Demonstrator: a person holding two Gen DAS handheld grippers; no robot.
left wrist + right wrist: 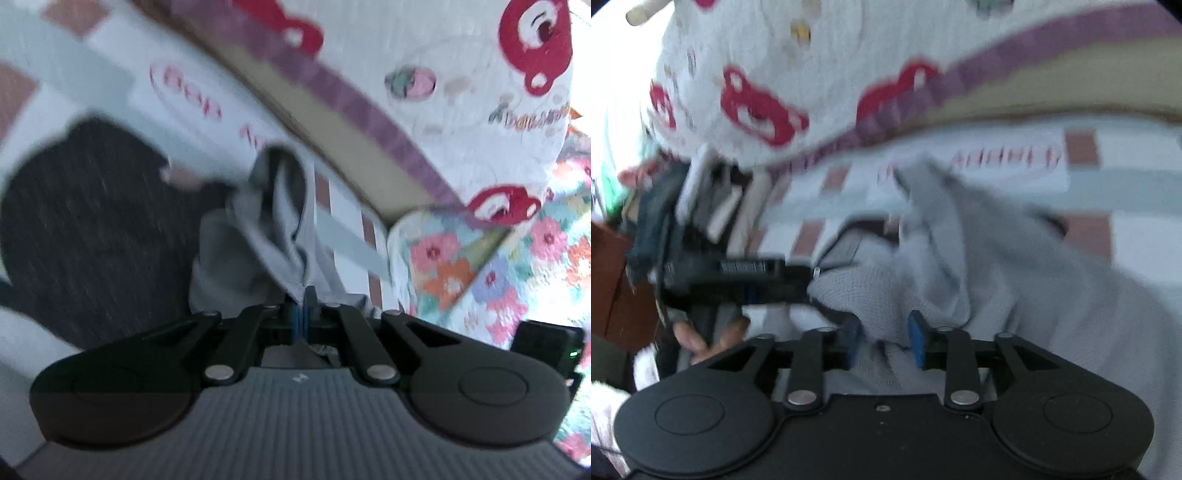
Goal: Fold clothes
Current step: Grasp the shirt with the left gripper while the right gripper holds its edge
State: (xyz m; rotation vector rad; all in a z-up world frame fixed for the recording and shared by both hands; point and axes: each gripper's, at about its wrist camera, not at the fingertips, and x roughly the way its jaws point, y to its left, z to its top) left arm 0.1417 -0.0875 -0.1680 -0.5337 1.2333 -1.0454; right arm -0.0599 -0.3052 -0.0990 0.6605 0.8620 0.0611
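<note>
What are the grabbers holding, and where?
Left gripper pinches the grey knitted garment by a bunched edge. Right gripper is open, holding nothing.

My left wrist cam looks forward over its gripper [301,314], close on the garment [258,236], toward the bed's far edge. Right wrist cam sits equally close, facing across. Both share garment [979,258], sheet [184,96] and blanket [783,55].

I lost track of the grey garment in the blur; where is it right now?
The grey garment hangs from the shut left gripper above the checked bedsheet. In the right wrist view it bunches between the open right gripper jaws.
</note>
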